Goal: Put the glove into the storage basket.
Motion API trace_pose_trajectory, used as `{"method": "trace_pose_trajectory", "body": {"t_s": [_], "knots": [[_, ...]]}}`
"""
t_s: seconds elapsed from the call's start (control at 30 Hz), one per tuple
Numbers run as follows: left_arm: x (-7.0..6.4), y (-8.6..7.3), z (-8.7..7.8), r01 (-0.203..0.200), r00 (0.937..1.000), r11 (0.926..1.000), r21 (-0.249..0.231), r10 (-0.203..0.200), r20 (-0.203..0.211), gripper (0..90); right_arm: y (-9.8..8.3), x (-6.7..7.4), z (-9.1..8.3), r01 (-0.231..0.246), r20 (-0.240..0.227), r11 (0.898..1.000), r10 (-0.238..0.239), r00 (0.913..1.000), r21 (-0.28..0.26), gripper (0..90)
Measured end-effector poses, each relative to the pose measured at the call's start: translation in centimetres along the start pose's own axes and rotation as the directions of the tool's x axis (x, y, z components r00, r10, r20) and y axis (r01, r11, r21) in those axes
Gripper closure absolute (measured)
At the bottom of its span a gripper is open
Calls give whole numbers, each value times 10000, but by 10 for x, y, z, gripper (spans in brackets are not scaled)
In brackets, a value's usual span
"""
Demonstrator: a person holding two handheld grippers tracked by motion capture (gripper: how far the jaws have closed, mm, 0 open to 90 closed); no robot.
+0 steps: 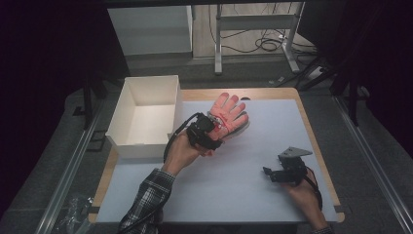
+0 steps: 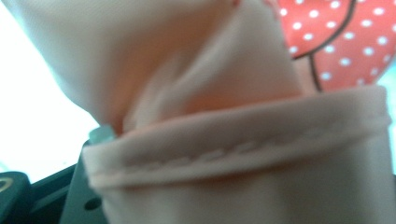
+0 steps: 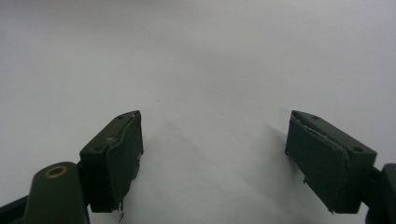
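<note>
A pink glove [image 1: 229,115] with a red dotted palm lies just above the centre of the frame, fingers fanned toward the top, on a pale mat [image 1: 253,161]. The left gripper [image 1: 214,127] pinches its hemmed cuff [image 2: 233,154] — jaws clamped tight. An open white box [image 1: 146,114] sits left. Lower right, the right gripper [image 1: 269,173] rests with jaws wide — nothing between them.
</note>
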State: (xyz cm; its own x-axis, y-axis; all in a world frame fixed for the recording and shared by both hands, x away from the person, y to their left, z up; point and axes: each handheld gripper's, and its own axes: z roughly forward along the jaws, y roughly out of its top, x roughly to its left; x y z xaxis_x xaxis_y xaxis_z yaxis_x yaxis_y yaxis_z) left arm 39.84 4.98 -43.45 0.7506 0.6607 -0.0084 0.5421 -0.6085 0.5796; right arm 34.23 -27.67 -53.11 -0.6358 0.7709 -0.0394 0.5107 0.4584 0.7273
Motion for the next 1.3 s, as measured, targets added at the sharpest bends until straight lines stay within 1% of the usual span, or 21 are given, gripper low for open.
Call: {"method": "trace_pose_trajectory", "body": {"t_s": [0.03, 0.13, 0.2, 0.23, 0.27, 0.33, 0.4, 0.5, 0.6, 0.77, 0.8, 0.83, 0.87, 0.9, 0.97, 1.0, 1.13, 1.17, 1.2, 1.27, 1.3], "knots": [[3, 3, -4, 89, 9999, 10000, -21, -89, -99, 408, 0, 0, 0, 2, 0, 10000, -2, 10000, -1, 193], [7, 5, -9, 167, 9997, 9999, -7, -167, -162, 407, 0, 0, 0, 4, 4, 10000, -4, 10000, -2, 193], [13, 9, -15, 372, 9990, 9993, -22, -372, -260, 406, 0, 0, 0, 5, 9, 10000, -5, 10000, -1, 192], [13, 9, -15, 372, 9990, 9993, -22, -372, -260, 406, 0, 0, 0, 5, 9, 10000, -5, 10000, -1, 192], [16, 10, -17, 488, 9984, 9988, -50, -489, -275, 406, 0, 0, 0, 8, 10, 10000, -8, 10000, -5, 192], [20, 12, -21, 585, 9975, 9983, -37, -586, -391, 406, 0, 0, 0, 9, 11, 10000, -9, 10000, -2, 193], [23, 13, -23, 718, 9965, 9974, -89, -721, -414, 406, 0, 0, 0, 11, 14, 10000, -11, 10000, -5, 193], [30, 14, -28, 805, 9954, 9968, -9, -804, -529, 406, 0, 0, 0, 13, 16, 10000, -13, 10000, -6, 192], [36, 16, -33, 1028, 9927, 9947, -6, -1026, -637, 406, 0, 0, 0, 16, 20, 10000, -16, 10000, -5, 192], [47, 17, -42, 1256, 9890, 9921, 48, -1248, -800, 405, 0, 0, 0, 11, 47, 10000, -11, 10000, 1, 185], [48, 17, -43, 1302, 9883, 9915, 42, -1295, -800, 405, 0, 0, 0, 6, 68, 10000, -6, 10000, 4, 176], [50, 17, -45, 1354, 9876, 9908, 41, -1346, -811, 405, 0, 0, 0, -5, 118, 10000, 5, 9999, 17, 144], [52, 17, -47, 1422, 9864, 9898, 41, -1413, -844, 405, 0, 1, 1, -75, 320, 9999, 72, 9995, 100, 85], [53, 17, -49, 1442, 9860, 9895, 51, -1433, -850, 405, 1, -1, 2, -261, 457, 9994, 251, 9986, 220, 70], [57, 17, -53, 1530, 9844, 9882, 71, -1517, -885, 405, 1, -1, 2, -262, 421, 9994, 253, 9988, 217, 69], [59, 17, -55, 1629, 9828, 9866, 42, -1618, -895, 405, 1, -1, 2, -263, 437, 9994, 253, 9987, 218, 69], [67, 16, -65, 1830, 9775, 9831, 71, -1812, -1077, 405, 1, -1, 2, -274, 441, 9994, 264, 9987, 220, 68], [69, 16, -68, 1926, 9751, 9813, 33, -1910, -1125, 405, 1, -1, 2, -261, 445, 9994, 251, 9987, 215, 68], [71, 16, -70, 1933, 9742, 9811, 56, -1913, -1196, 405, 1, -1, 2, -274, 439, 9994, 264, 9987, 223, 68], [74, 15, -77, 2038, 9703, 9790, -22, -2023, -1325, 405, 1, -1, 2, -269, 443, 9994, 259, 9987, 221, 68], [77, 14, -80, 2137, 9667, 9769, -94, -2129, -1419, 405, 1, -1, 2, -269, 444, 9994, 259, 9987, 223, 68]]}}
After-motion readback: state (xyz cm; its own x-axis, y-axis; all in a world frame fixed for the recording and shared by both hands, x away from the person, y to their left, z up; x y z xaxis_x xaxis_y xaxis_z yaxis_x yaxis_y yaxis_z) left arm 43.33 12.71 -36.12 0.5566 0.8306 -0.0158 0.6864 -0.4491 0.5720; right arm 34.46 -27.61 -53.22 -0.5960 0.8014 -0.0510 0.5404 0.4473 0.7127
